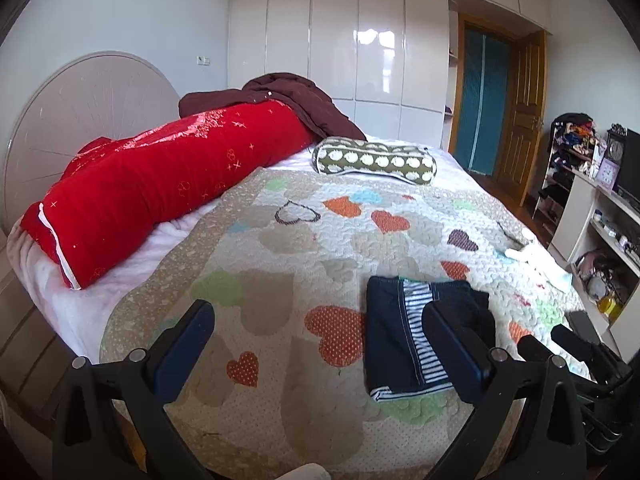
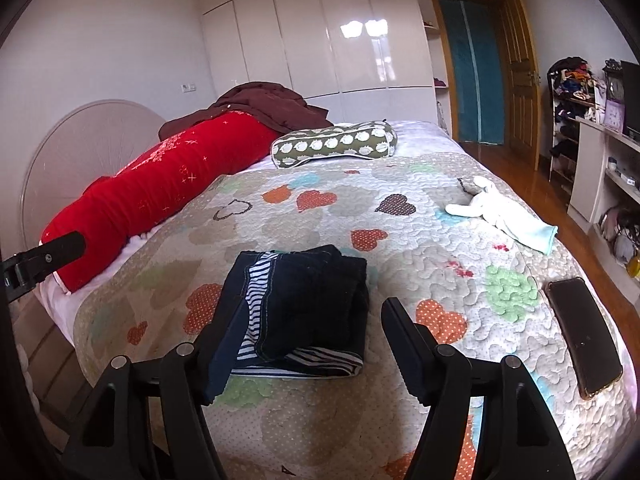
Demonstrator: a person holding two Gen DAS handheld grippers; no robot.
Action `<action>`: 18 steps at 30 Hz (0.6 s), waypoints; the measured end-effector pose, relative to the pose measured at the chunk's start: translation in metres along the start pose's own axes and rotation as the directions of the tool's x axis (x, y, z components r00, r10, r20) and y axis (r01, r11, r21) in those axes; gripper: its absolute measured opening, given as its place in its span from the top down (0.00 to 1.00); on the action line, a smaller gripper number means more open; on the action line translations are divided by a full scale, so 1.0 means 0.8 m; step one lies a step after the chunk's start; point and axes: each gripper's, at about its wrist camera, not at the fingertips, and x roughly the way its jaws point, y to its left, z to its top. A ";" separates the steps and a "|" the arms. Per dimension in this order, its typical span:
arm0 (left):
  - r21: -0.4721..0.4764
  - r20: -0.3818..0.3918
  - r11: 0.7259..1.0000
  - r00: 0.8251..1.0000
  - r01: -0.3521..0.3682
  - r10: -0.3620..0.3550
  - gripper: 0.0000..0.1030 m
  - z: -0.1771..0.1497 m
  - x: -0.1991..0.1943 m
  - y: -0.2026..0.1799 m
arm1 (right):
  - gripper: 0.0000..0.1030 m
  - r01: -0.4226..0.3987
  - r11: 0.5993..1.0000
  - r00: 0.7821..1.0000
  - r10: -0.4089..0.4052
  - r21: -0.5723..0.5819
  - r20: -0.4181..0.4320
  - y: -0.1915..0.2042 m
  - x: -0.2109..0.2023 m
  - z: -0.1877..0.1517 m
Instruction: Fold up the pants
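Since the folded pants (image 2: 298,308) lie compact on the heart quilt (image 2: 400,220), I hold nothing. Both my left gripper (image 1: 320,344) and right gripper (image 2: 298,344) hover above them with fingers spread, clear of the bundle so it keeps its shape.

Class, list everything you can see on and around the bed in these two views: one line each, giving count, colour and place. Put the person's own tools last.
pants: one, dark blue with striped lining, folded, near middle of quilt
quilt: one, beige with coloured hearts, covering bed
bolster: one, red, along headboard side
blanket: one, maroon, heaped at bolster's far end
pillow: one, green with white spots, far side of bed
cloth: one, white and pale blue, quilt's right edge
phone: one, black, near right edge of quilt
headboard: one, pale, round, left
wardrobe: one, glossy white, back wall
left gripper: black, fingers open, nothing held
right gripper: black, fingers open, above the pants
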 end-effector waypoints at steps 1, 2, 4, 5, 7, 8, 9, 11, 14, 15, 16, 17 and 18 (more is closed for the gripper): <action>0.002 -0.007 1.000 1.000 0.001 -0.001 0.00 -0.001 0.003 0.000 | 0.30 -0.004 1.000 1.000 0.004 -0.003 -0.007 0.000 -0.003 -0.004; 0.001 -0.011 1.000 1.000 0.001 -0.001 0.00 -0.002 0.004 0.000 | 0.30 -0.005 1.000 1.000 0.005 -0.004 -0.013 0.000 -0.001 -0.006; -0.004 -0.014 1.000 1.000 0.003 -0.004 0.00 -0.002 0.005 0.000 | 0.30 -0.003 1.000 1.000 0.003 -0.005 -0.026 0.000 0.004 -0.009; -0.005 -0.017 1.000 1.000 0.007 -0.007 0.00 -0.002 0.006 -0.001 | 0.30 -0.001 1.000 1.000 0.001 -0.003 -0.029 0.000 0.005 -0.010; -0.006 -0.028 1.000 0.999 0.016 -0.016 0.00 -0.003 0.009 -0.001 | 0.30 0.002 1.000 1.000 -0.002 0.002 -0.030 -0.002 0.002 -0.012; -0.008 -0.034 1.000 0.999 0.021 -0.021 0.00 -0.003 0.011 -0.001 | 0.30 0.005 1.000 1.000 -0.005 0.005 -0.031 -0.003 0.002 -0.012; -0.010 -0.045 1.000 0.999 0.027 -0.027 0.00 -0.004 0.013 -0.003 | 0.30 0.006 1.000 1.000 -0.006 0.008 -0.030 -0.004 0.001 -0.012; -0.008 -0.059 0.999 0.998 0.031 -0.031 0.00 -0.006 0.016 -0.005 | 0.30 0.009 1.000 1.000 -0.009 0.009 -0.030 -0.005 -0.001 -0.014; 0.001 -0.064 1.000 0.998 0.027 -0.027 0.00 -0.008 0.018 -0.008 | 0.30 0.015 1.000 0.999 -0.015 0.001 -0.044 -0.004 0.001 -0.017; 0.006 -0.064 1.000 0.998 0.027 -0.026 0.00 -0.008 0.018 -0.008 | 0.30 0.014 1.000 0.999 -0.014 -0.001 -0.048 -0.003 0.002 -0.017; 0.007 -0.064 1.000 0.998 0.026 -0.026 0.00 -0.008 0.018 -0.009 | 0.30 0.013 1.000 0.998 -0.014 -0.002 -0.053 -0.002 0.003 -0.019; 0.008 -0.065 1.000 0.998 0.026 -0.026 0.00 -0.008 0.019 -0.009 | 0.30 0.014 1.000 0.998 -0.014 -0.003 -0.058 -0.002 0.004 -0.019; 0.006 -0.067 1.000 0.997 0.026 -0.026 0.00 -0.008 0.019 -0.009 | 0.30 0.014 1.000 0.998 -0.014 -0.003 -0.061 0.000 0.005 -0.020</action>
